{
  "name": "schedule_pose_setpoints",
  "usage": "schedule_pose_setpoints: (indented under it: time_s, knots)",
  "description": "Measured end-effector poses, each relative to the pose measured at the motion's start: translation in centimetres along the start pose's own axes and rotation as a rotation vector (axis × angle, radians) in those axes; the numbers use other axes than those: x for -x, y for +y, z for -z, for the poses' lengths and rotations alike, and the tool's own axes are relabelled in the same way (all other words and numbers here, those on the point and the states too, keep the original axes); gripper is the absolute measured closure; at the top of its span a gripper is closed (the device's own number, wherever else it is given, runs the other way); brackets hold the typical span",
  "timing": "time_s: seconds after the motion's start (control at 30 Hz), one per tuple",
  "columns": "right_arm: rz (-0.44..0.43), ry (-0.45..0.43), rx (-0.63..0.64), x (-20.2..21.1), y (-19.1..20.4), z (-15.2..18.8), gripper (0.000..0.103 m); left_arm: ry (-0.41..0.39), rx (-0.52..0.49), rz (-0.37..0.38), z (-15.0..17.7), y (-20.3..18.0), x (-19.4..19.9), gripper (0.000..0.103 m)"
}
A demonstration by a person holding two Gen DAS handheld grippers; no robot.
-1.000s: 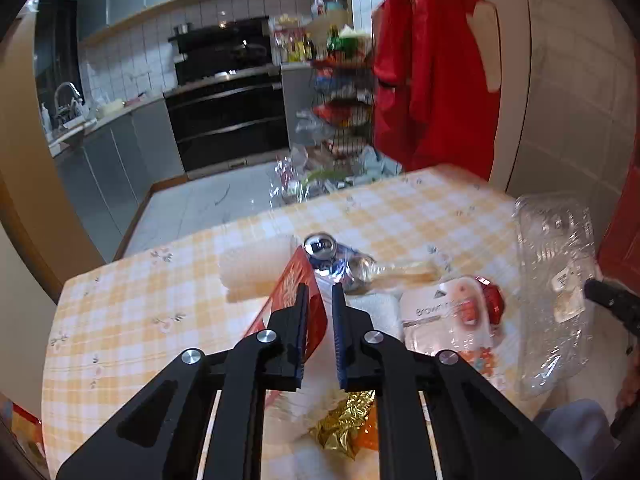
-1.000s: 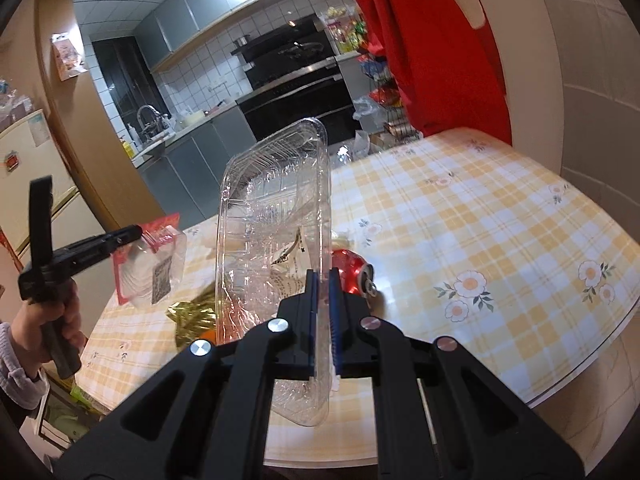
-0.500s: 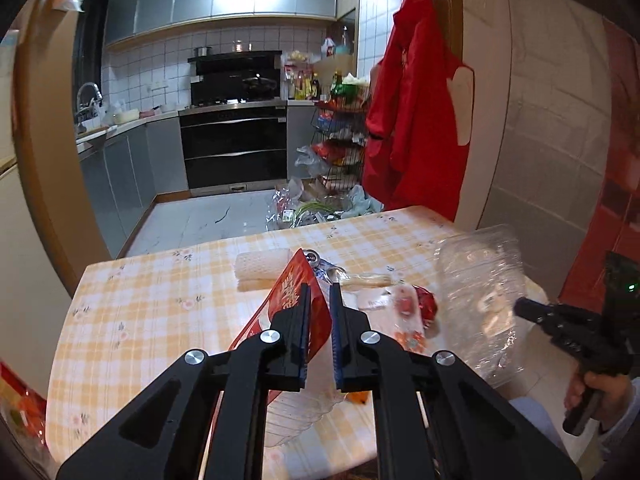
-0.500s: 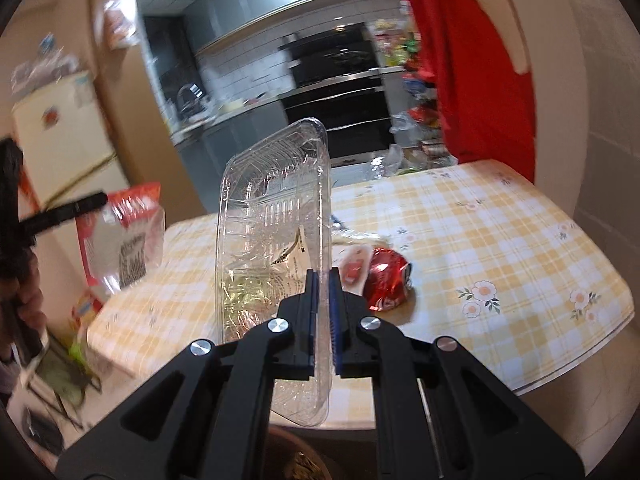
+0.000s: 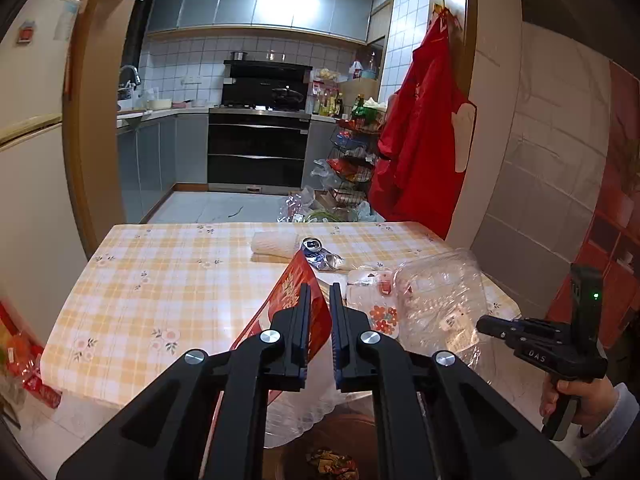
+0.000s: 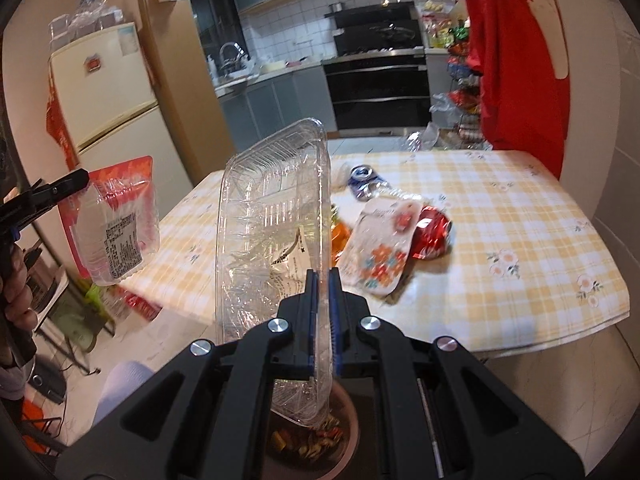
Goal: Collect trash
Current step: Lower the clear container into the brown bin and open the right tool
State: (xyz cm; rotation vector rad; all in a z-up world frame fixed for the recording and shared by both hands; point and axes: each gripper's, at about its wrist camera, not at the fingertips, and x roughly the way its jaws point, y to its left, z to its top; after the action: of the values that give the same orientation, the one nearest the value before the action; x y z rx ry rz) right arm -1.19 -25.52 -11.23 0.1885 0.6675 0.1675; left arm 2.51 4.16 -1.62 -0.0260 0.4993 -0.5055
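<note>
From the left wrist view, the left gripper (image 5: 319,312) was pinched almost closed on one red snack bag (image 5: 294,292), which stuck up between its two fingers. The bag hung in the air, past the near edge of the table (image 5: 168,280). On the table lay four things: one white roll (image 5: 274,242), one crushed blue can (image 5: 318,254), one white flowered packet (image 5: 370,300) and a bit of one red can behind it. To the right, the right gripper (image 5: 486,326) held one clear plastic tray (image 5: 440,304) in the air. Down below sat one brown bin (image 5: 332,452) with some wrappers inside.

From the right wrist view, the right gripper (image 6: 322,292) was squeezed nearly closed on the rim of the clear plastic tray (image 6: 272,220), which stood upright just above the brown bin (image 6: 348,420). The bin had colorful wrappers in it. At the far left, the left gripper (image 6: 78,178) held the red snack bag (image 6: 116,220) up off the table. On the table (image 6: 520,220) I counted one crushed blue can (image 6: 364,178), one crushed red can (image 6: 434,232), and one white flowered packet (image 6: 384,248) lying against the red can.
</note>
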Motion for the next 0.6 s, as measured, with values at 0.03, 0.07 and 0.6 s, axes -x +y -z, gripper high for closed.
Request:
schedule_pose_setpoints:
  time_s: [0.03, 0.07, 0.6]
  knots:
    - [-0.006, 0.009, 0.003, 0.0, 0.2, 0.2, 0.093, -0.004, 0.002, 0.0, 0.1, 0.0, 0.4, 0.094]
    - [-0.015, 0.02, 0.006, 0.0, 0.5, 0.3, 0.093, -0.008, 0.006, 0.001, 0.3, 0.0, 0.8, 0.094]
    - [-0.134, 0.133, 0.016, -2.3, 3.0, 2.0, 0.053, 0.0, 0.051, 0.008, 1.5, 1.2, 1.4, 0.094]
